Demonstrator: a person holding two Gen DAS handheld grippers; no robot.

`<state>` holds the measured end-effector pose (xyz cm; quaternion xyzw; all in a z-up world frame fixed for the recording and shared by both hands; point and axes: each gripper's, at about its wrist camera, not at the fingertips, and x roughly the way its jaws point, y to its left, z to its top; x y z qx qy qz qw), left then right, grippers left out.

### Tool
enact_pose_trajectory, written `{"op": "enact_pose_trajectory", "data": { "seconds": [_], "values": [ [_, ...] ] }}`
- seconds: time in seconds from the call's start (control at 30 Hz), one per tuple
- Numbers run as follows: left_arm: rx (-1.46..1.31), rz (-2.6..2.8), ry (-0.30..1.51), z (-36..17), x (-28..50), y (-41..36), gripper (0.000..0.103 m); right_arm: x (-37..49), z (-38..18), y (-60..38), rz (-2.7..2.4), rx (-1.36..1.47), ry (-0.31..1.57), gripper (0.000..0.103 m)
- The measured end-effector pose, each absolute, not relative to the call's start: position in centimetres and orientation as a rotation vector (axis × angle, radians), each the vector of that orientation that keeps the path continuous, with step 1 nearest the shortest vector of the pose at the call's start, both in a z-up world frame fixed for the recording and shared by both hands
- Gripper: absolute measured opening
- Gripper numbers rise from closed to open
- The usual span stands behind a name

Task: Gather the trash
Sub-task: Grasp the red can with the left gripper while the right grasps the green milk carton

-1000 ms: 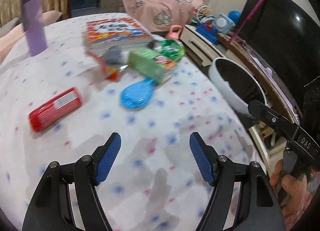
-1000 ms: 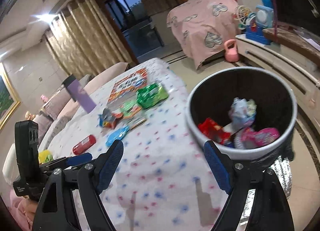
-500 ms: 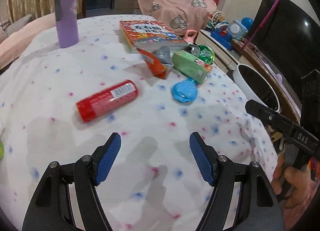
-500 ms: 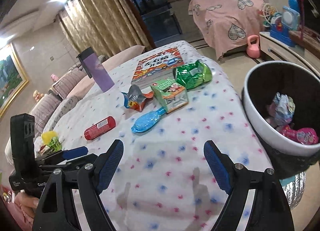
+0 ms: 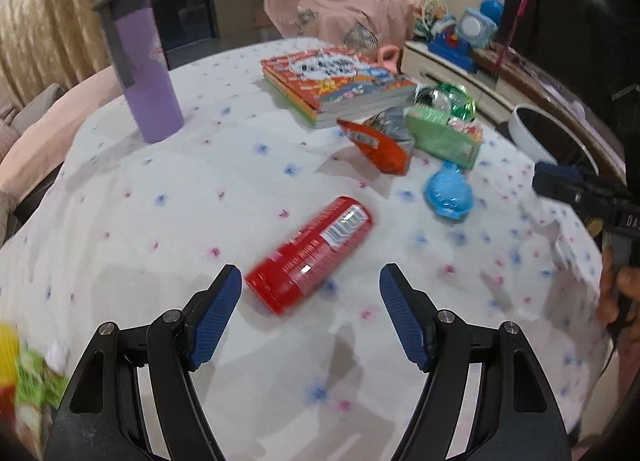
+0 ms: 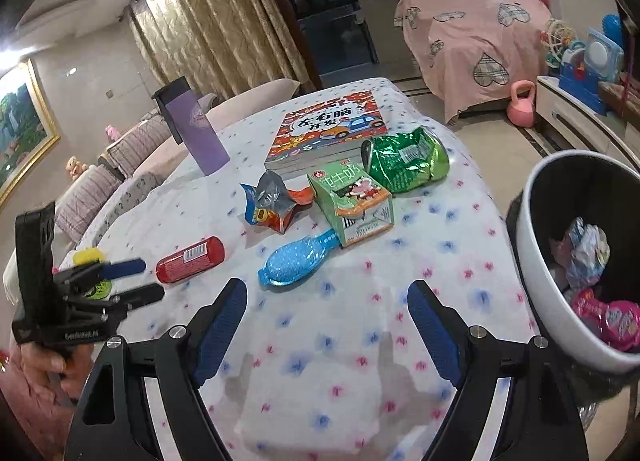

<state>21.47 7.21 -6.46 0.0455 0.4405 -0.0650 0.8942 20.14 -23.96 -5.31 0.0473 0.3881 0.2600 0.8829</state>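
— While both claws hang over the table (image 5: 168,229), what lies nearest the left claw (image 5: 311,293)?

— Its jaws stand wide apart with nothing between the pads. Just ahead of them, a little toward the left finger, a red tube (image 5: 310,253) lies on its side on the spotted cloth, touching neither pad.

— And the right claw (image 6: 327,303)?

— Also wide open and empty. Just beyond its left finger lies a blue bottle-shaped wrapper (image 6: 298,259); its neck reaches the green milk carton (image 6: 351,203) further on. The same red tube sits off to the left of that claw, near the left one.

— What is past those?

— Left of the carton, a torn orange and silver snack bag (image 6: 272,201). Behind the carton to the right, a crumpled green bag (image 6: 406,161). Further still a picture book (image 6: 330,131) lies flat, and far left of it a purple cup (image 6: 196,127) stands upright.

— Where is the bin?

— To the right of the right claw, off the table edge: a white-rimmed bin (image 6: 560,293) with crumpled wrappers already inside.
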Motion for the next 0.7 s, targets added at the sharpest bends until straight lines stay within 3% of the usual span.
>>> {"op": "enact_pose_trajectory", "data": {
  "seconds": [0.4, 0.43, 0.5, 0.53, 0.57, 0.6, 0.67, 0.7],
  "values": [
    [0.171, -0.196, 1.006, -9.1, 24.0, 6.6, 0.073, 26.6, -6.9, -21.4, 0.55, -0.011, 0.854, 0.083],
    [0.163, -0.198, 1.011, -9.0, 24.1, 6.5, 0.07, 27.0, -7.1, -21.2, 0.549, -0.016, 0.86, 0.083],
    [0.13, -0.221, 1.027, -9.0, 24.2, 6.5, 0.054, 27.8, -7.5, -20.8, 0.544, -0.024, 0.868, 0.083],
    [0.11, -0.233, 1.035, -9.0, 24.2, 6.4, 0.044, 28.0, -7.6, -20.7, 0.54, -0.027, 0.871, 0.081],
    [0.1, -0.236, 1.037, -8.9, 24.2, 6.3, 0.042, 28.3, -7.7, -20.7, 0.535, -0.028, 0.875, 0.079],
    [0.097, -0.235, 1.04, -8.8, 24.1, 6.1, 0.042, 28.5, -7.9, -20.6, 0.529, -0.024, 0.881, 0.073],
    [0.08, -0.237, 1.042, -8.7, 24.0, 5.9, 0.039, 28.7, -8.1, -20.4, 0.515, -0.032, 0.897, 0.05],
    [0.056, -0.243, 1.046, -8.6, 23.8, 5.8, 0.038, 28.7, -8.2, -20.4, 0.511, -0.038, 0.902, 0.05]
  ]
}}
